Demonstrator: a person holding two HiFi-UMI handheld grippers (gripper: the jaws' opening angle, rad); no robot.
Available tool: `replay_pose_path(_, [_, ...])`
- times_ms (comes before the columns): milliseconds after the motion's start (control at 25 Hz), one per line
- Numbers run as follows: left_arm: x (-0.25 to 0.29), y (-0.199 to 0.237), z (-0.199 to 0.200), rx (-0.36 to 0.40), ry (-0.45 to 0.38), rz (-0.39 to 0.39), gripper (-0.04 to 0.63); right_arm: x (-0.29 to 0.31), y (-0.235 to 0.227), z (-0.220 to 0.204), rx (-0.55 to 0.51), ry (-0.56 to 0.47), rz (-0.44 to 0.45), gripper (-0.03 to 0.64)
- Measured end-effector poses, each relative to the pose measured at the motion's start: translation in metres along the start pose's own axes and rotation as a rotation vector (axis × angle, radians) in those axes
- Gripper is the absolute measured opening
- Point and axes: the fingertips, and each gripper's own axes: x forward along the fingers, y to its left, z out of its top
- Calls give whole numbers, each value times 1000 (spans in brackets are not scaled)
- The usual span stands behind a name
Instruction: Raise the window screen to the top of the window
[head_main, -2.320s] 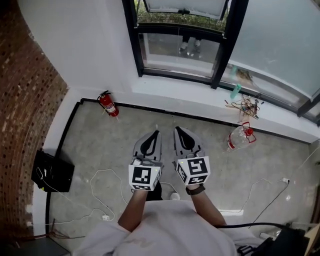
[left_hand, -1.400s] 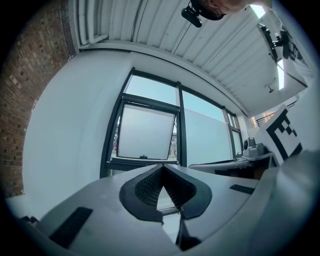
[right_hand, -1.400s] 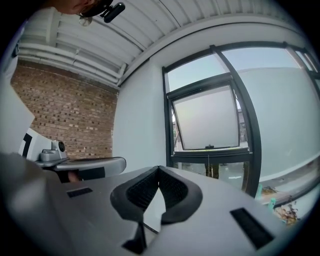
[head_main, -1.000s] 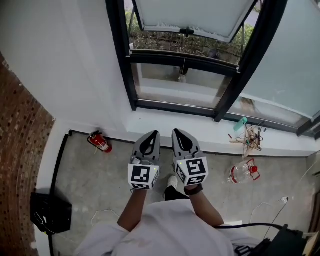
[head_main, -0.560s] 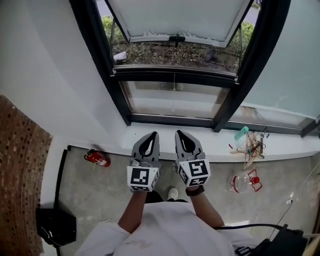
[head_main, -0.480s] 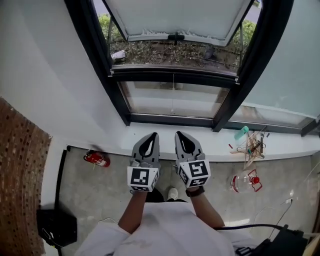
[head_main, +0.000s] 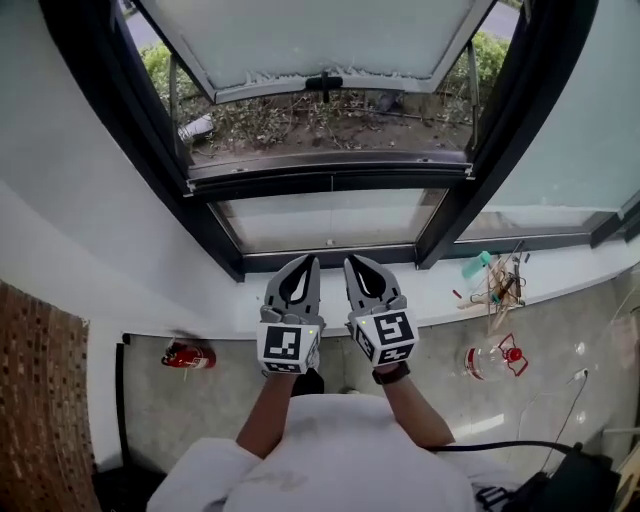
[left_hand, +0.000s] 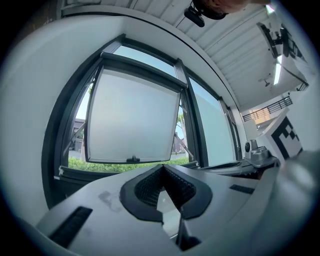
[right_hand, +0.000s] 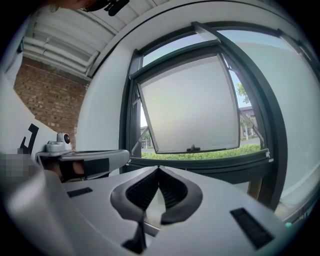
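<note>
The dark-framed window (head_main: 330, 180) has a frosted panel (head_main: 320, 35) swung outward, with a small black handle (head_main: 323, 80) on its lower edge. My left gripper (head_main: 308, 261) and right gripper (head_main: 350, 261) are side by side over the white sill (head_main: 210, 300), pointing level at the window, short of the frame. Both are shut with nothing in them. In the left gripper view the panel (left_hand: 132, 117) and handle (left_hand: 132, 159) stand beyond the shut left gripper (left_hand: 163, 166). In the right gripper view, panel (right_hand: 192, 107) and handle (right_hand: 193, 149) lie ahead of the shut right gripper (right_hand: 158, 168).
A red fire extinguisher (head_main: 185, 355) lies on the floor at the left, by the brick wall (head_main: 40, 400). At the right, a plastic bottle (head_main: 490, 360) is on the floor and small clutter (head_main: 495, 285) on the sill. Grass shows outside below the panel.
I have come closer to the window. Both grippers have moved forward from over the floor to over the sill, staying side by side and shut.
</note>
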Motion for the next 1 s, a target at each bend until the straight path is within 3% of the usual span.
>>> replay_pose_path(160, [39, 48, 4, -5, -28, -28, 0, 51, -9, 12, -17, -34, -46, 2])
replay_pose_path(320, [66, 81, -4, 2, -11, -75, 0, 91, -26, -2, 8, 0, -109, 2])
replay_pose_path(520, [94, 107, -29, -67, 32, -86, 0, 120, -50, -20, 20, 37, -146, 2])
replay_pose_path(720, [129, 113, -40, 123, 95, -74, 2, 144, -82, -25, 43, 62, -149, 2])
replay_pose_path(1000, [168, 121, -77, 543, 267, -95, 2, 161, -108, -45, 66, 114, -130, 3])
